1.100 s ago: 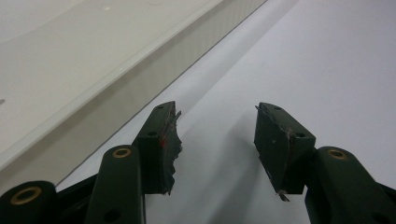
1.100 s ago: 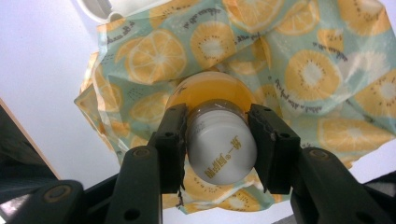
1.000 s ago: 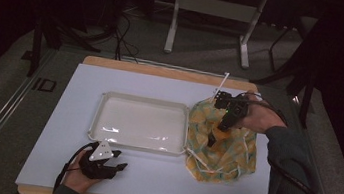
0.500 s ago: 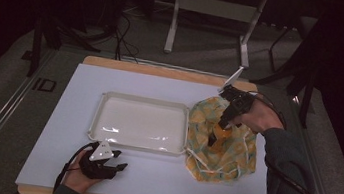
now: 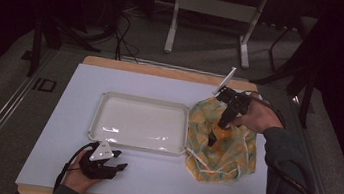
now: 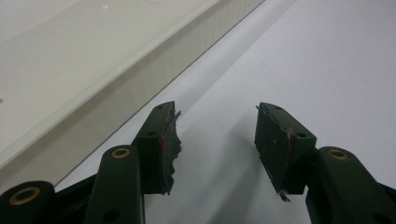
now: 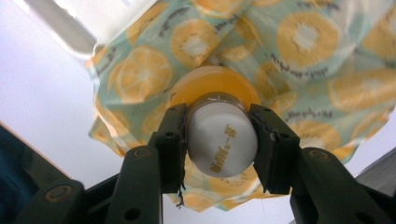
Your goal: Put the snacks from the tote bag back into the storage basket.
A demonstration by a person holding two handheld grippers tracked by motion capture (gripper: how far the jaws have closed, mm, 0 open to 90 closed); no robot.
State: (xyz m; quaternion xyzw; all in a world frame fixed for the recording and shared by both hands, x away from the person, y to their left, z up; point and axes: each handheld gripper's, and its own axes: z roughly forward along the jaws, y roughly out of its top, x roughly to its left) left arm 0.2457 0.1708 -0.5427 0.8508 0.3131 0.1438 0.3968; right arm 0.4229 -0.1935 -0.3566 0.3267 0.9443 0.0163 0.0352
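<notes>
Orange bottle (image 7: 212,93) with a white cap (image 7: 222,140) stands in the bag (image 5: 224,144) at the table's (image 5: 159,176) right edge; right gripper (image 7: 219,140), jaws just closed, clamps the cap. Left gripper (image 6: 217,140) gapes near the front edge.

- The white tray (image 5: 139,123) lies mid-table; its raised rim blocks any low sweep across the centre, though its inside is bare.
- Left of the tray, the white table top (image 5: 74,94) lies open from the near edge to the far one.
- The far strip between the tray and the wooden edge is free too.
- On the right, the fruit-print cloth bag (image 5: 223,149) sits bunched, touching the tray's right rim, so no gap is left between them.
- The right gripper (image 5: 216,133) stands over the bag, its jaws clamped on an orange bottle's white cap (image 7: 222,144).
- The left gripper (image 5: 118,166) rests near the tray's near rim, jaws apart over bare table.
</notes>
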